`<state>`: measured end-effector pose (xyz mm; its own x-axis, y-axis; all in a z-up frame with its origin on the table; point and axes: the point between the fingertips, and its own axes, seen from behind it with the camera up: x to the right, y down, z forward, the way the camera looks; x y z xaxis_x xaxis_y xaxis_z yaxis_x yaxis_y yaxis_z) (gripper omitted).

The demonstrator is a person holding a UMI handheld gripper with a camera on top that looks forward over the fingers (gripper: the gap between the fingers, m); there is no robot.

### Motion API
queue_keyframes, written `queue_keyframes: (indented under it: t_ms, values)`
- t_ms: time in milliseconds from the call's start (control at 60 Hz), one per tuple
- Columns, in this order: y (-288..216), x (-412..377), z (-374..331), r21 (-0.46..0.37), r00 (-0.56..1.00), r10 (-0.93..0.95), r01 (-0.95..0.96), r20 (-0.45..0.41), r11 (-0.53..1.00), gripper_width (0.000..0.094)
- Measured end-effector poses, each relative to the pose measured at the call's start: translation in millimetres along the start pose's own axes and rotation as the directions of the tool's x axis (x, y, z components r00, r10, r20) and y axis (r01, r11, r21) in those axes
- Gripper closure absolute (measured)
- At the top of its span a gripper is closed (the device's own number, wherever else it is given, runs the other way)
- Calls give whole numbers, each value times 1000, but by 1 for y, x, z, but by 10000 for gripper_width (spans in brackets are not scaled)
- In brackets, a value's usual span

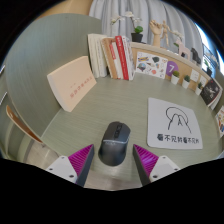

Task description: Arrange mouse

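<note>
A grey computer mouse [113,143] lies on the pale green table [60,140], just ahead of my fingers and partly between their tips. My gripper [112,160] is open, its pink pads [82,160] standing either side of the mouse's near end with a gap at each side. A white mouse mat [180,137] with a dark drawing and lettering lies flat to the right of the mouse, which rests off its left edge.
A tan board [72,82] leans at the back left. A row of upright books [112,57] stands behind, with a wooden shelf unit [165,65] holding cards and small items to the right.
</note>
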<state>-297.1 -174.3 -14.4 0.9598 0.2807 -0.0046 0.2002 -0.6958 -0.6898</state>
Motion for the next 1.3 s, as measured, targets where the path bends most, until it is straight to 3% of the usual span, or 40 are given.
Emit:
queue_keyframes:
  t_ms: [183,250,483,650,833,967,1133,1200,1300]
  values:
    - [-18,0,25,-29,998,43,-44,-37,999,343]
    - [-20,2,27,-36,997,62,-64,-51,997,455]
    - [-17,3,27,-87,994,84,-89,-65,992,636]
    - [-28,3,23,-126,997,58,-63,-43,990,639]
    - [-120,37,-27,73,997,50,-45,-63,996,638]
    - [-183,87,-65,212,987,100,-71,-126,975,638]
    - [-222,155,-93,293,975,101,-40,-197,955,638]
    - [-220,183,-89,293,969,121,-54,-214,955,639]
    - [-191,219,-66,222,964,136,-85,-229,971,640]
